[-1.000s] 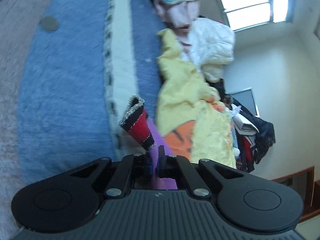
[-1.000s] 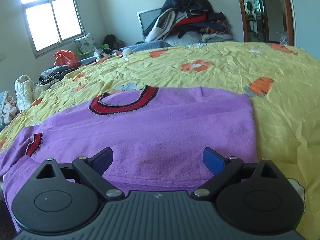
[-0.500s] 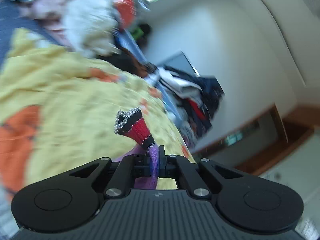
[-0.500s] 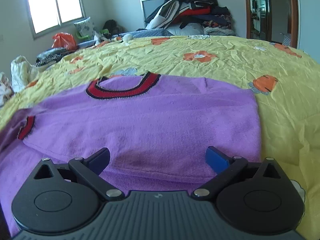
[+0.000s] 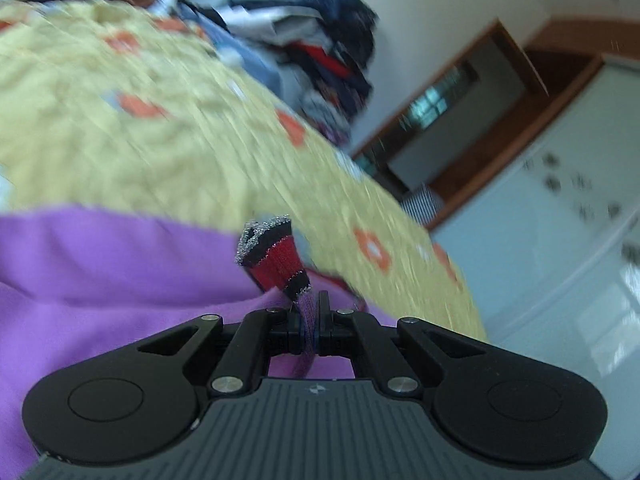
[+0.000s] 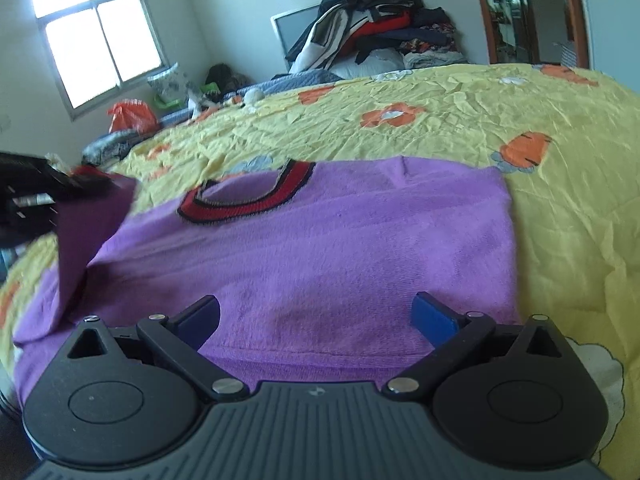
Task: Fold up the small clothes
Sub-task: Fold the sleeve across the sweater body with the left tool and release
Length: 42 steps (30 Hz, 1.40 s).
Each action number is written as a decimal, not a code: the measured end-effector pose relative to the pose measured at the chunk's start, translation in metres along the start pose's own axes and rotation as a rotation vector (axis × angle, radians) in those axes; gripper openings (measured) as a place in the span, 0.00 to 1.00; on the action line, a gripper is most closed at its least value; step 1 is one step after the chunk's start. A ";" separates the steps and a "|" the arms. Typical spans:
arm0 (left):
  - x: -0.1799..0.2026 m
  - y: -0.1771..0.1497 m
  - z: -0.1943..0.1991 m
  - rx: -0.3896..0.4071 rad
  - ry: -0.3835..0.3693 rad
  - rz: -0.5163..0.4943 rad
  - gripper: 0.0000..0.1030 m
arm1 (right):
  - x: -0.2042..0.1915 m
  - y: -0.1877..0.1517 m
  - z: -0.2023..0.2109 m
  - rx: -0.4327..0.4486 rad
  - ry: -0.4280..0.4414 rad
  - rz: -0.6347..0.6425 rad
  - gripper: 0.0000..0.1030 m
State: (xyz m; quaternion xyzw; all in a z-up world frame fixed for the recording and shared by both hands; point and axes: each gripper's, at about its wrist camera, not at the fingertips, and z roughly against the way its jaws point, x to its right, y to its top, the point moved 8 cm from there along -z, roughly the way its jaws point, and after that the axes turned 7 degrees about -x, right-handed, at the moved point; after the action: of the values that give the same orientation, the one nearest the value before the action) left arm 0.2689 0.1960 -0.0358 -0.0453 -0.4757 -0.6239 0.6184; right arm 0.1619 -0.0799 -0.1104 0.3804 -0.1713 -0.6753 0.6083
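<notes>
Your left wrist view is badly smeared: the yellow sheet [image 5: 160,128], the clothes pile [image 5: 320,52] at 12 o'clock and the door frame [image 5: 500,92] at 2 o'clock are all streaked, so no fine detail there. The near hem of the purple sweater [image 6: 320,248] is cut off behind your right gripper's housing, and the sweater's left side runs out of frame at 9 o'clock. Your left gripper shows in the right wrist view only as a dark blur at 9 o'clock, too soft to read.

Your left gripper [image 5: 311,322] is clamped tight on the sleeve [image 5: 306,316], fingers pressed together with purple knit squeezed between them. The red-and-black cuff [image 5: 276,256] sticks up just past the tips, toward 12 o'clock. The view is tilted, with the bed sloping down to the right.

Your right gripper [image 6: 316,316] is spread wide, blue pads [image 6: 434,316] well apart, nothing between them. It sits low over the sweater's body, level, pointing at the collar [image 6: 248,204].

The sweater lies flat on the sheet, collar at 12 o'clock, and the lifted sleeve hangs in a dark fold at 9 o'clock.
</notes>
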 end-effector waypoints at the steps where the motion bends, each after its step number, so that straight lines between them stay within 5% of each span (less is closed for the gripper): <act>1: 0.009 -0.006 -0.012 -0.021 0.004 -0.023 0.02 | 0.001 0.001 0.001 0.004 0.006 -0.010 1.00; 7: 0.067 -0.017 -0.058 -0.085 -0.027 -0.179 0.02 | 0.002 0.001 0.001 0.010 0.012 -0.022 1.00; 15: 0.119 -0.042 -0.099 -0.173 -0.085 -0.245 0.02 | 0.011 0.002 0.009 0.059 -0.023 -0.074 1.00; 26: 0.133 -0.083 -0.147 -0.291 -0.096 -0.260 0.03 | 0.057 0.004 0.061 0.366 -0.175 -0.293 1.00; 30: 0.127 -0.096 -0.169 -0.352 -0.105 -0.220 0.04 | 0.073 0.004 0.066 0.389 -0.166 -0.361 1.00; 33: 0.118 -0.101 -0.175 -0.390 -0.134 -0.163 0.23 | 0.081 0.007 0.064 0.350 -0.140 -0.379 1.00; 36: 0.114 -0.087 -0.130 -0.316 -0.150 -0.200 0.73 | 0.087 0.008 0.062 0.271 -0.146 -0.395 1.00; 37: 0.107 -0.078 -0.108 -0.272 -0.140 -0.213 0.81 | 0.086 0.010 0.061 0.253 -0.131 -0.387 1.00; 42: 0.017 -0.015 -0.005 -0.080 0.024 -0.148 0.87 | 0.074 0.018 0.043 0.117 -0.042 -0.333 1.00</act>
State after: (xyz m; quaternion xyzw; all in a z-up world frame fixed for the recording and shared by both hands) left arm 0.2557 0.1773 -0.0353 -0.0271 -0.4448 -0.6870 0.5739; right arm 0.1457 -0.1643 -0.0928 0.4242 -0.1576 -0.7632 0.4613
